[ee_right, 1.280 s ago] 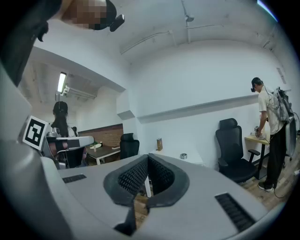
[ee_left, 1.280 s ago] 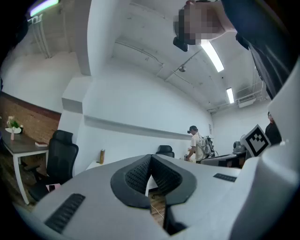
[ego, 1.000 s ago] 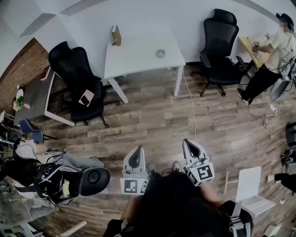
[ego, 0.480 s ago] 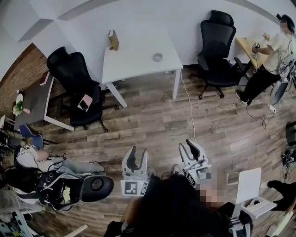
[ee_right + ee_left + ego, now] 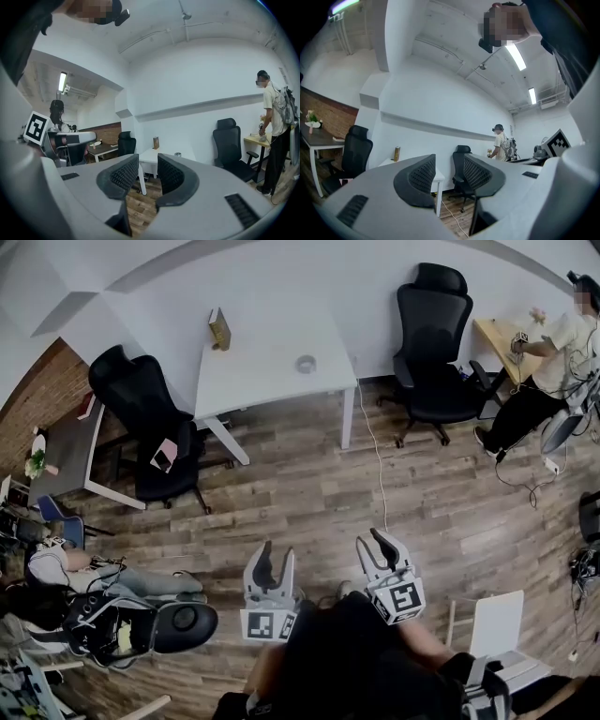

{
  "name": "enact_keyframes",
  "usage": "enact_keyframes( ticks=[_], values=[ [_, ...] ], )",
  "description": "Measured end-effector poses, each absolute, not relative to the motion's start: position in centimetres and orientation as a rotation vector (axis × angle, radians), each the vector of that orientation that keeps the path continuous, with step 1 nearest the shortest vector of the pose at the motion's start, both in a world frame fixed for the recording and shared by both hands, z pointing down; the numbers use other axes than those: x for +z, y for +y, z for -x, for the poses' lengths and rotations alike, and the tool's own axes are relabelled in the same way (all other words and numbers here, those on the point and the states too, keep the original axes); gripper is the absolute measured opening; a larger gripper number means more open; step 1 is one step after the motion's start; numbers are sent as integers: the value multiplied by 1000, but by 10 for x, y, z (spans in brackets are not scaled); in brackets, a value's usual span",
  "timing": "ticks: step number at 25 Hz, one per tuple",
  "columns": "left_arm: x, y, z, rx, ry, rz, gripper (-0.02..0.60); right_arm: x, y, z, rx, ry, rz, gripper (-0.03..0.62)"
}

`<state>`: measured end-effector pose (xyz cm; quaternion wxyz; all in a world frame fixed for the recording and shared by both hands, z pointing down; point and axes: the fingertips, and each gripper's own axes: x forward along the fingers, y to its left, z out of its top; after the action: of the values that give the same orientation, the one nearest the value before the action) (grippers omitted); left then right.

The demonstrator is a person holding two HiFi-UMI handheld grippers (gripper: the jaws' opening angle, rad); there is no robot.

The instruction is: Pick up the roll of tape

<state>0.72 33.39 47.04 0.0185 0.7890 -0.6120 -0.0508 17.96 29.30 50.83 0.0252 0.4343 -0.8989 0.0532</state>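
we hold both grippers level above the wood floor [image 5: 309, 493], well apart from the white tabletop [image 5: 253, 367] where the roll of tape [image 5: 306, 364] sits right of the middle. the left gripper [image 5: 277, 554] has its fingers [image 5: 419, 180] spread wide and empty. the right gripper [image 5: 371, 540] has its fingers [image 5: 173, 176] opening, with nothing between them.

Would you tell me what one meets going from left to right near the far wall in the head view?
Black chair, tan box, roll of tape, second black chair, standing person.
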Motion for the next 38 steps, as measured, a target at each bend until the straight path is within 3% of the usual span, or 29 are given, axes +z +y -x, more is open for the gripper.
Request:
enact_keyframes(
  ticks=[13, 38],
  values=[
    [483, 247, -8, -96, -1921, -2406, 179, 525, 198, -173, 217, -2778, -1289, 141],
    [472, -113, 141, -179, -1710, -2510, 187, 549, -177, -4, 238, -2605, -1399, 141]
  ],
)
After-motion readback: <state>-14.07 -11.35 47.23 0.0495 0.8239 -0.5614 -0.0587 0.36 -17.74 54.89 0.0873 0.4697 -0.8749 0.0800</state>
